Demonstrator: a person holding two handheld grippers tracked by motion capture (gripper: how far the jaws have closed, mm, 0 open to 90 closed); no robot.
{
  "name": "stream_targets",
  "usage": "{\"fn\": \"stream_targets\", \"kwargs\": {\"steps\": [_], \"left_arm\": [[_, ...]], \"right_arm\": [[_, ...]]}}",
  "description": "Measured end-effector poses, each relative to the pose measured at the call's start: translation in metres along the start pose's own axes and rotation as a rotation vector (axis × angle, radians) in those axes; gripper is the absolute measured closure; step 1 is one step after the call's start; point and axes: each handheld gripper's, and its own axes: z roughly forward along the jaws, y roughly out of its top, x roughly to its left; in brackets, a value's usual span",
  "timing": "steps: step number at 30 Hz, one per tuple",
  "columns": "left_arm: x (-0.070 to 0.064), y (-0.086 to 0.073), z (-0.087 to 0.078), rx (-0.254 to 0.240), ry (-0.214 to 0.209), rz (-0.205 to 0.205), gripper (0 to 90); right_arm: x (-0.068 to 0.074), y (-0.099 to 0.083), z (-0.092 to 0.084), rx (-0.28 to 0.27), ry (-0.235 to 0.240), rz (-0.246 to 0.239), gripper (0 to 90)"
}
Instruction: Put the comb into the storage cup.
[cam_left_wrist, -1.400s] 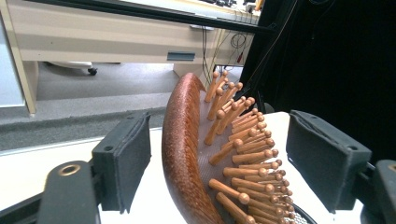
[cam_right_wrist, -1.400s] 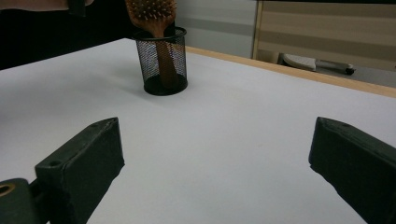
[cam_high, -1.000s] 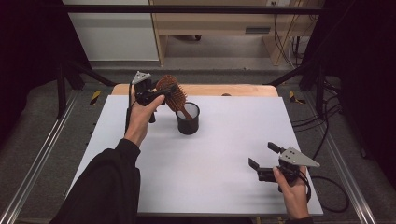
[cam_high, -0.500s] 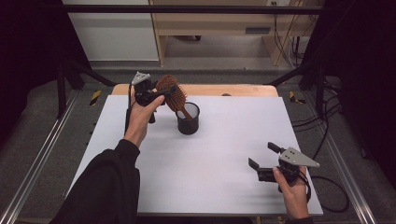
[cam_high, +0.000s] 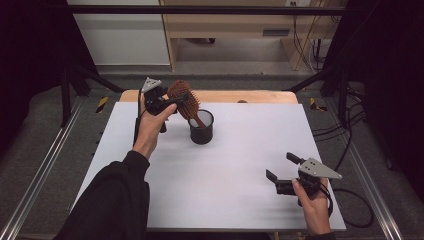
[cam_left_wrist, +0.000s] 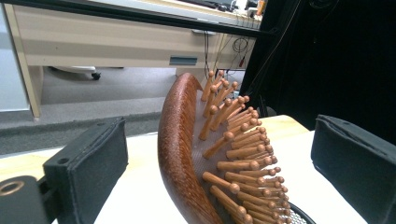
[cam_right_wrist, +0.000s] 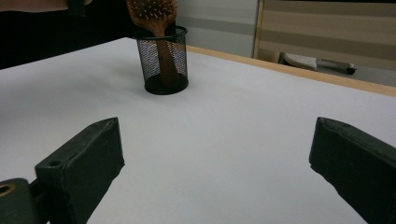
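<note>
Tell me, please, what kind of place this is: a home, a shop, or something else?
Probably a lab or workshop set up for recording. A white table stands inside a black metal frame, loose cables hang by a wooden desk behind, and a person works with hand-held grippers.

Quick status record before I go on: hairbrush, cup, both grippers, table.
brush: brown wooden hairbrush, handle down in the cup, head leaning out over the rim
cup: black wire-mesh cup, upright on the table
left gripper: jaws have just been opening; brush head between them, pads clear of it
right gripper: open, nothing between the jaws, at the near right
table: white tabletop
</note>
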Motion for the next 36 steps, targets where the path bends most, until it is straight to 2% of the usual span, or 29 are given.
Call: {"fn": "stream_targets", "kwargs": {"steps": [12, 27, 36], "left_arm": [[0.001, -0.003, -0.010, -0.032, 0.015, 0.002, 3.5], [-0.006, -0.004, -0.023, -0.064, 0.021, 0.043, 2.9], [-0.008, -0.005, -0.033, -0.085, 0.032, 0.042, 2.9]], "right_arm": [[0.000, 0.000, 0.000, 0.001, 0.001, -0.001, 3.1], [0.001, 0.000, 0.000, 0.002, 0.007, -0.005, 3.0], [0.001, 0.000, 0.001, 0.001, 0.008, -0.005, 3.0]]}}
